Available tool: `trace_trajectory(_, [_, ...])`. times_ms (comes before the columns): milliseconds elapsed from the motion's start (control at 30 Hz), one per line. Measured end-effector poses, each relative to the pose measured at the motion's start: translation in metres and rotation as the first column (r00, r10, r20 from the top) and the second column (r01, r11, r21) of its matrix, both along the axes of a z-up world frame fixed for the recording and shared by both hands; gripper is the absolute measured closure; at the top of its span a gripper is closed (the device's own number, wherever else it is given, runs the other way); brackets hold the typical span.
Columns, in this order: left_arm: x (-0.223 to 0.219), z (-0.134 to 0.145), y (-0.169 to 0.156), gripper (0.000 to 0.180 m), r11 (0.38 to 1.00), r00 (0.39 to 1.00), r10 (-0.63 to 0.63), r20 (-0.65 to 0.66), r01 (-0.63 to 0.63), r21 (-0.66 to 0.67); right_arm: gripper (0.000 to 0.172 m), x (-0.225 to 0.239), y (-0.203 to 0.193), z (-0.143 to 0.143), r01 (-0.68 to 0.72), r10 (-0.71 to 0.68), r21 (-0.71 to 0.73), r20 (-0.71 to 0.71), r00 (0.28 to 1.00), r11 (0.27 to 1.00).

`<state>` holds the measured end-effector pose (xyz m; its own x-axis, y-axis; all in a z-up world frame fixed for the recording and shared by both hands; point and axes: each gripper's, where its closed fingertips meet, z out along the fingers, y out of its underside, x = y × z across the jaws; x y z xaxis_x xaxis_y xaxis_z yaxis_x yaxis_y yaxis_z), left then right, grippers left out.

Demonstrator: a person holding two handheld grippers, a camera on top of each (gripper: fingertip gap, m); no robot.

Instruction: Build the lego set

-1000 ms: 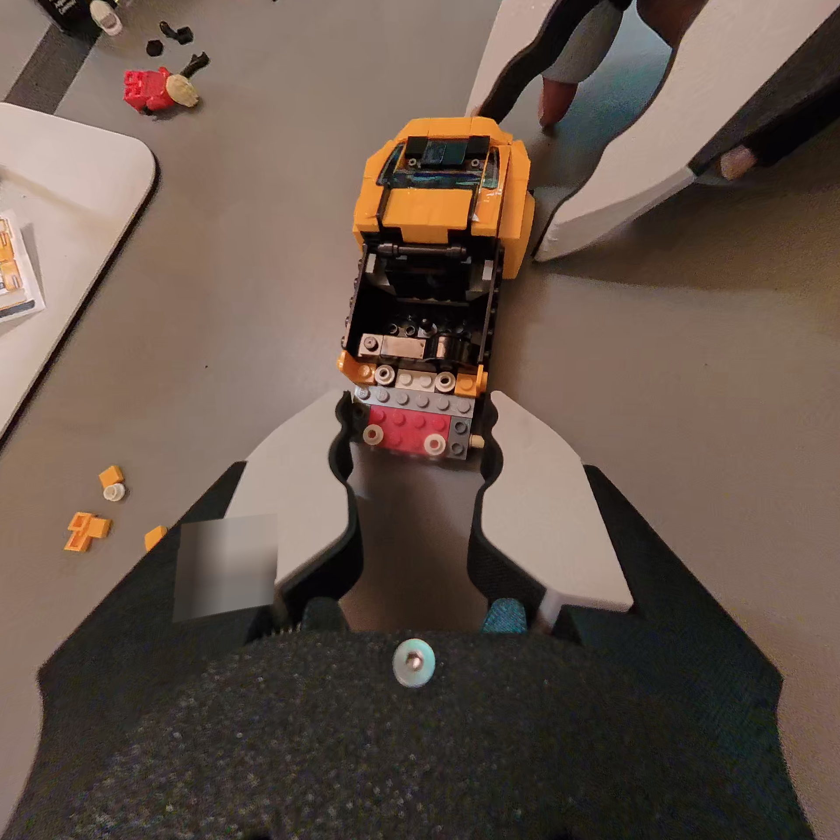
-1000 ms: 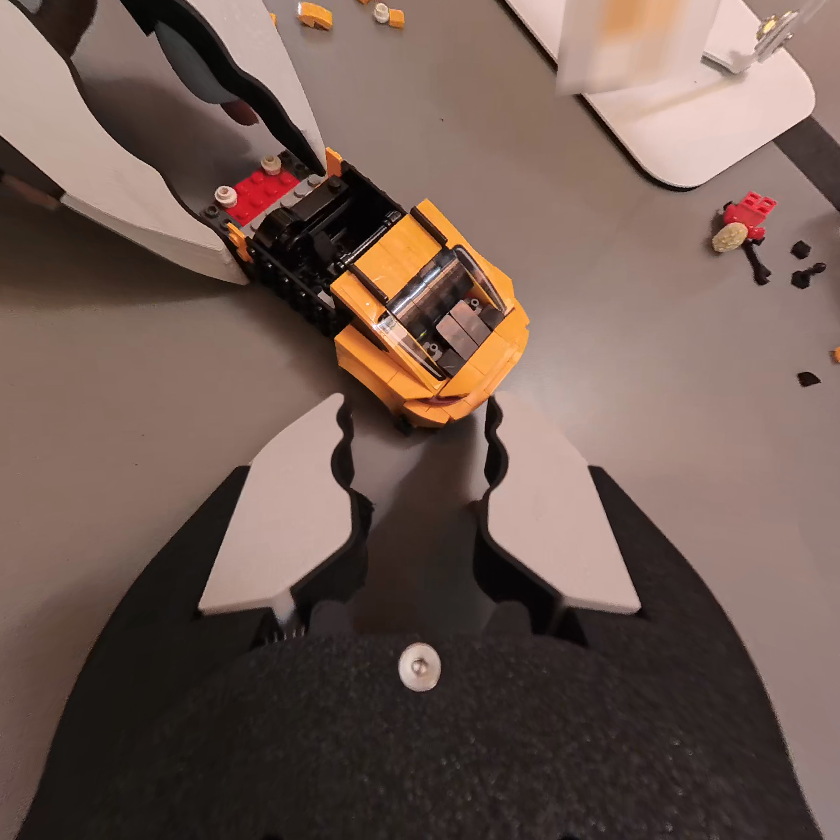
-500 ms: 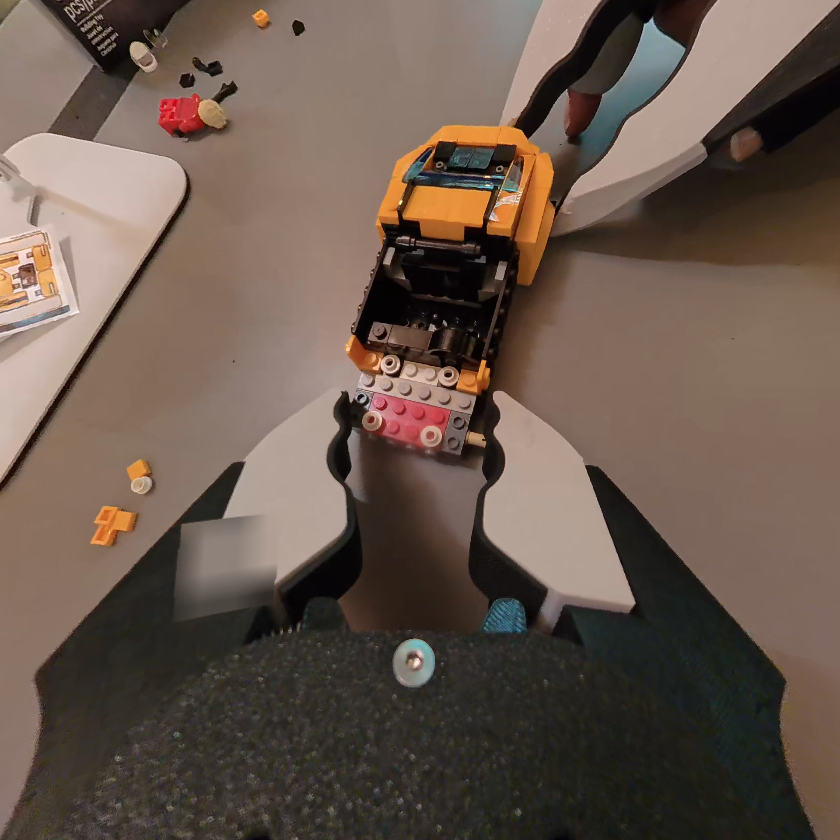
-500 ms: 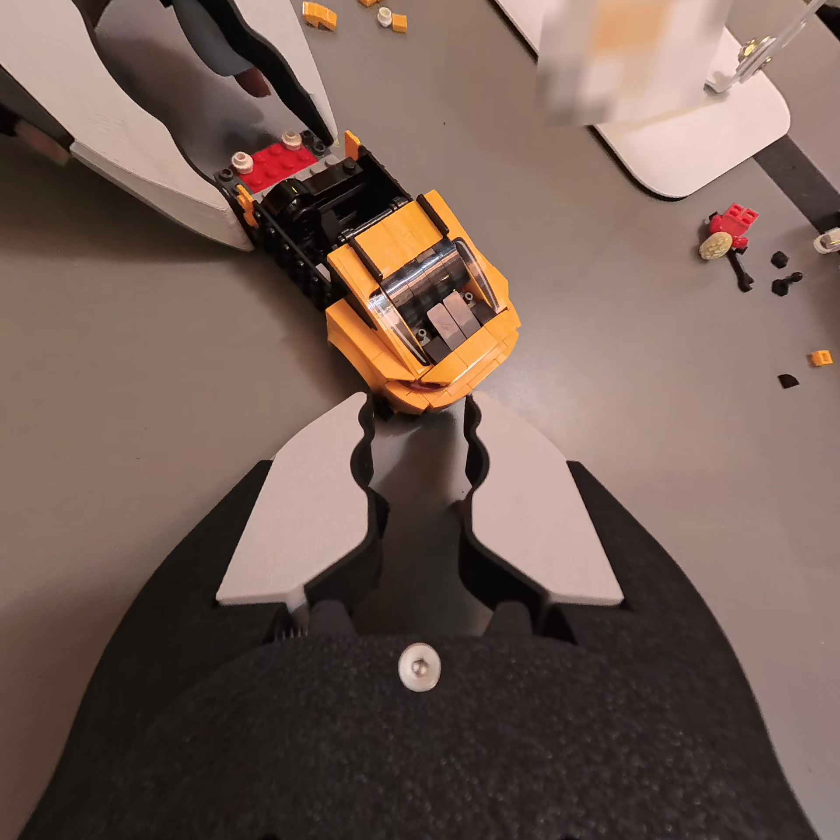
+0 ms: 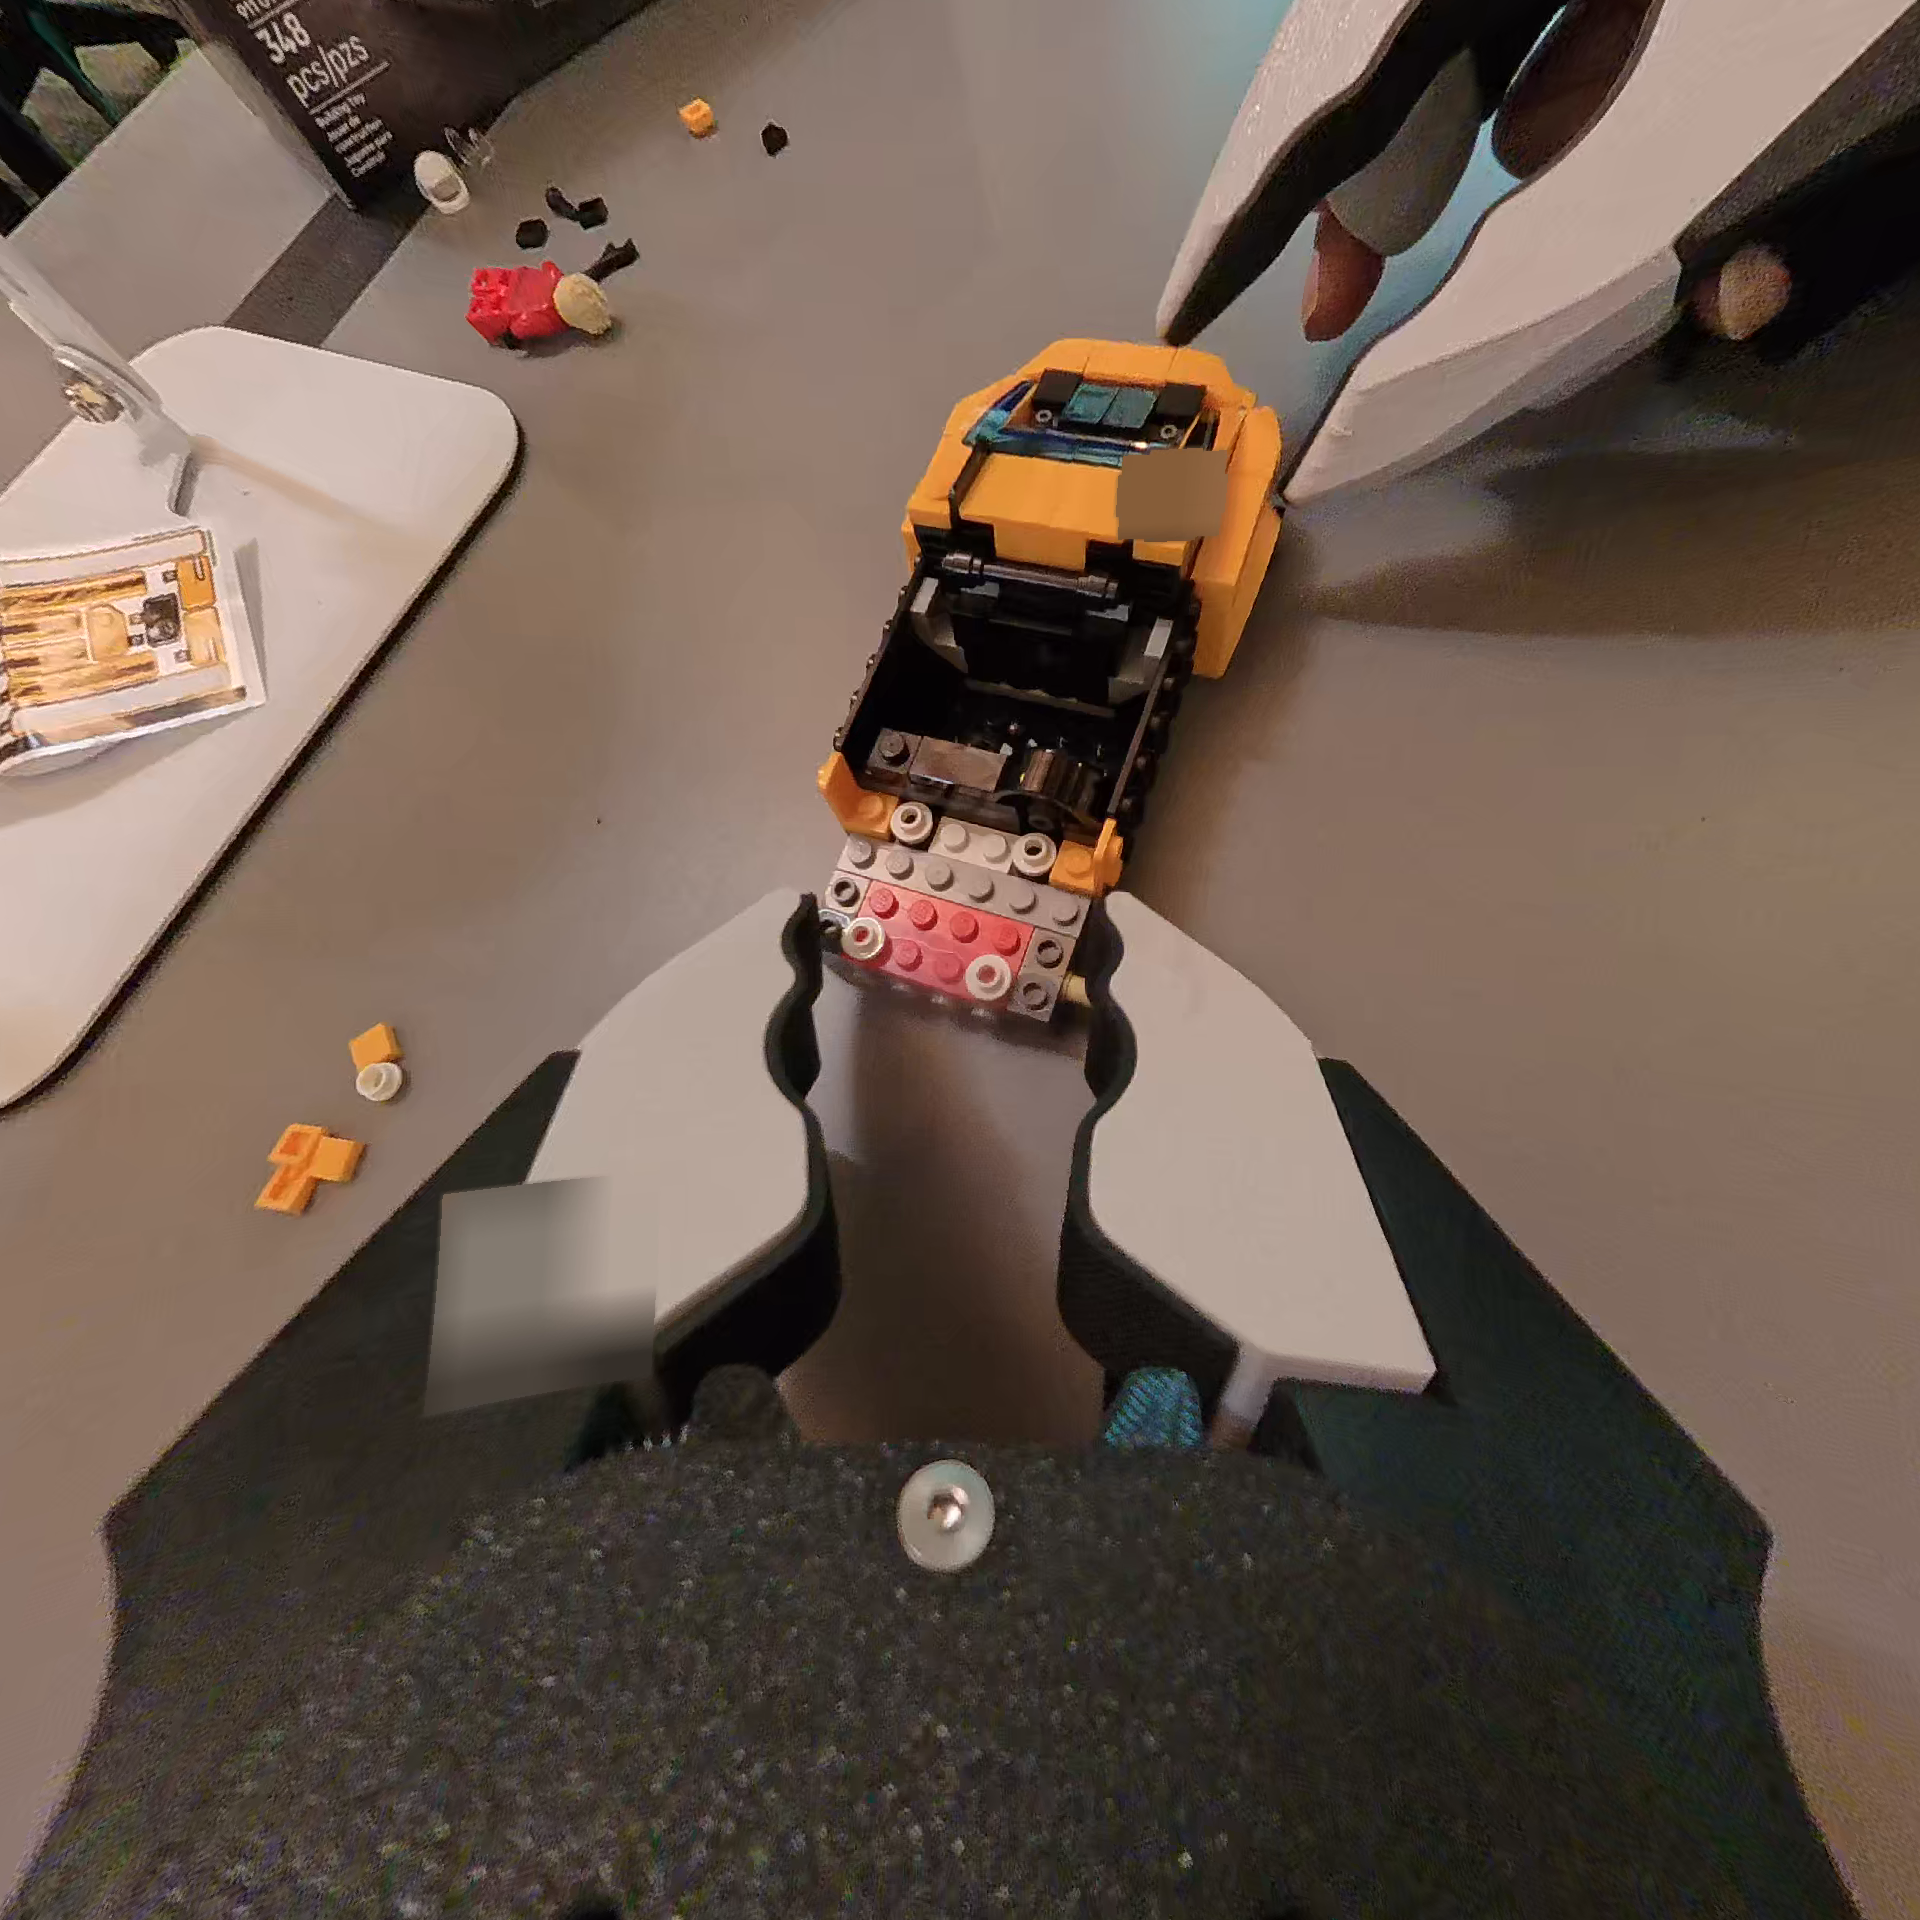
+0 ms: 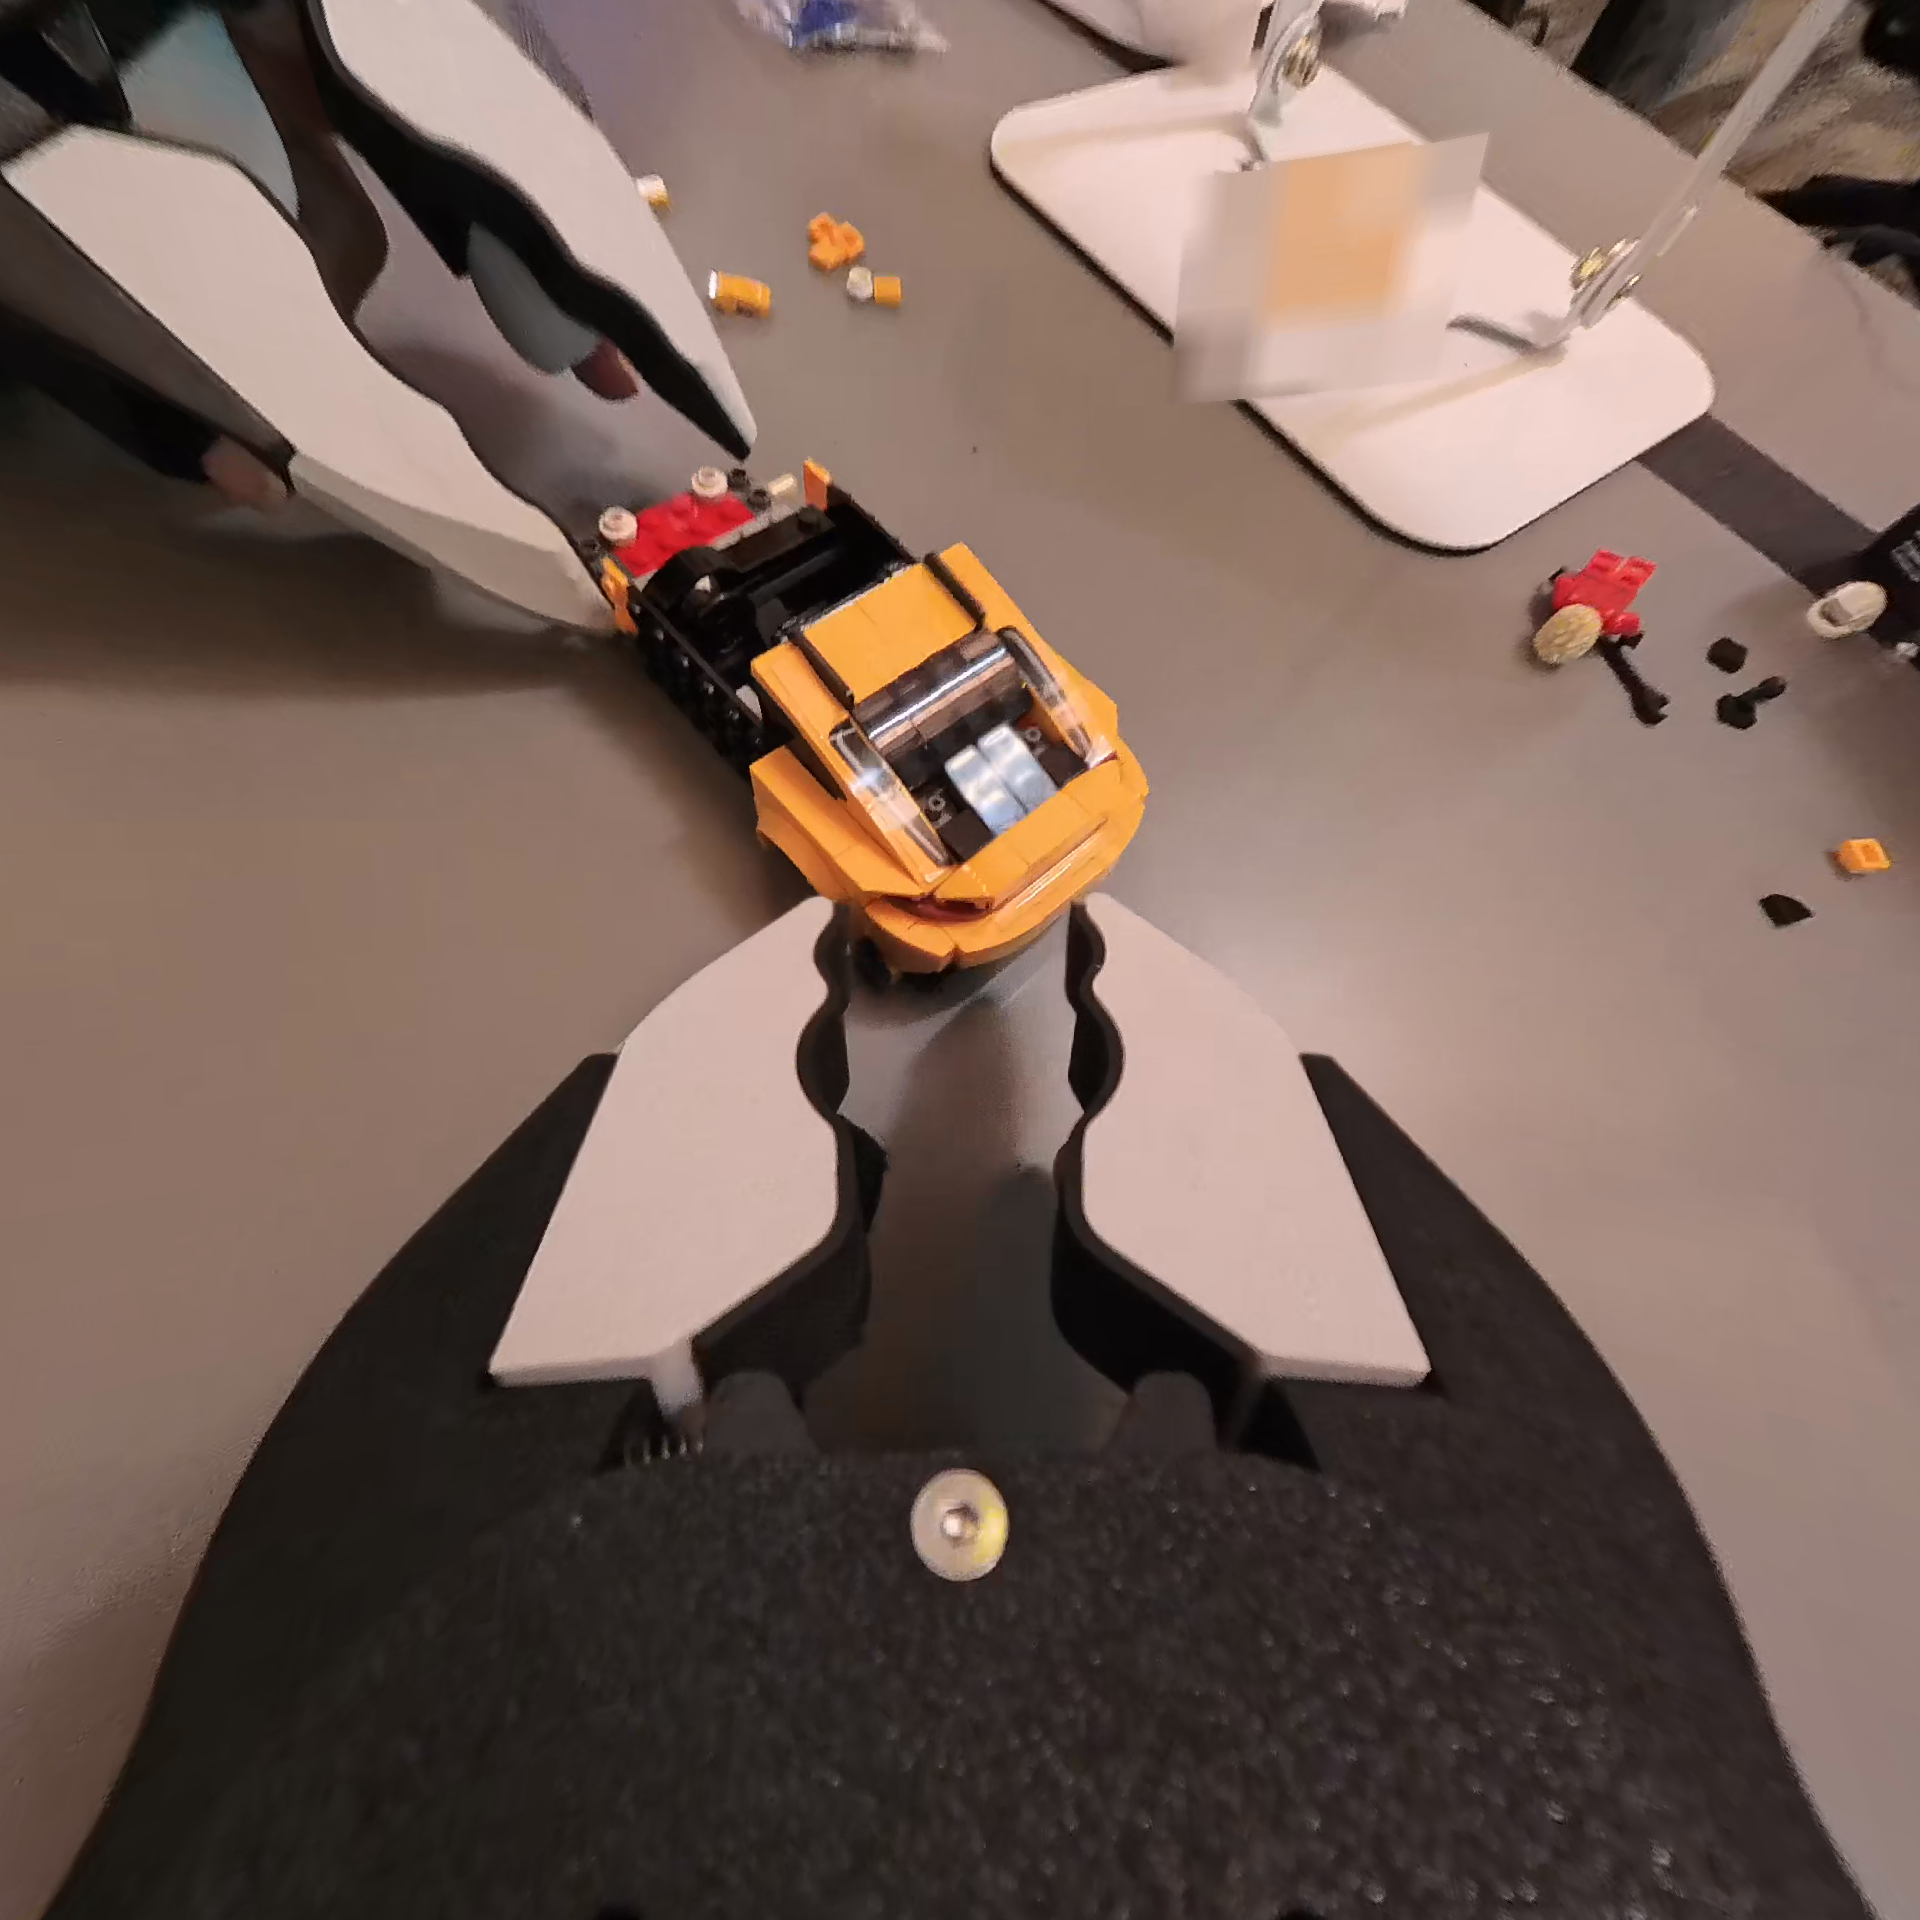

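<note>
In the left wrist view, our left gripper (image 5: 951, 961) is clamped on the red and grey back end of the toy car (image 5: 1049, 665), which stands on the grey desk (image 5: 1558, 935). Only the tips hold it, so we think this end could slip out or snap off under a pull. In the right wrist view, our right gripper (image 6: 951, 940) holds the orange nose of the car (image 6: 935, 758) at one corner; a twist may break bricks loose among the small pieces (image 6: 842, 255).
</note>
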<state>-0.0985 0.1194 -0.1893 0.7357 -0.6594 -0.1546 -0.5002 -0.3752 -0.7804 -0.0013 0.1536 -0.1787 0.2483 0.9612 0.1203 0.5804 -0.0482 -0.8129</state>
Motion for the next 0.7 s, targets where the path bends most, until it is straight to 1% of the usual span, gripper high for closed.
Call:
trace_trajectory(167, [0.000, 0.000, 0.001, 0.134, 1.000, 1.000, 0.013, -0.012, -0.013, 0.001, 0.133, -0.001, 0.002, 0.013, -0.006, 0.009, 0.038, -0.073, 0.997, 0.999])
trace_trajectory(333, [0.000, 0.000, 0.002, 0.137, 1.000, 1.000, 0.019, -0.002, -0.019, 0.003, 0.133, -0.001, 0.002, 0.015, -0.014, 0.019, 0.065, -0.074, 0.997, 0.998])
trace_trajectory(433, [-0.001, 0.006, 0.002, 0.137, 0.999, 1.000, 0.024, 0.005, -0.024, 0.021, 0.134, -0.002, 0.002, 0.014, -0.022, 0.027, 0.080, -0.069, 0.997, 0.997])
trace_trajectory(533, [0.000, 0.014, 0.002, 0.138, 0.999, 0.999, 0.030, 0.044, -0.032, 0.040, 0.134, -0.002, 0.003, 0.016, -0.017, 0.024, 0.097, -0.078, 0.997, 0.995])
trace_trajectory(700, [-0.001, 0.031, 0.005, 0.139, 0.995, 0.989, 0.049, 0.142, -0.060, 0.075, 0.136, -0.001, 0.008, 0.032, 0.013, 0.007, 0.119, -0.168, 0.986, 0.993])
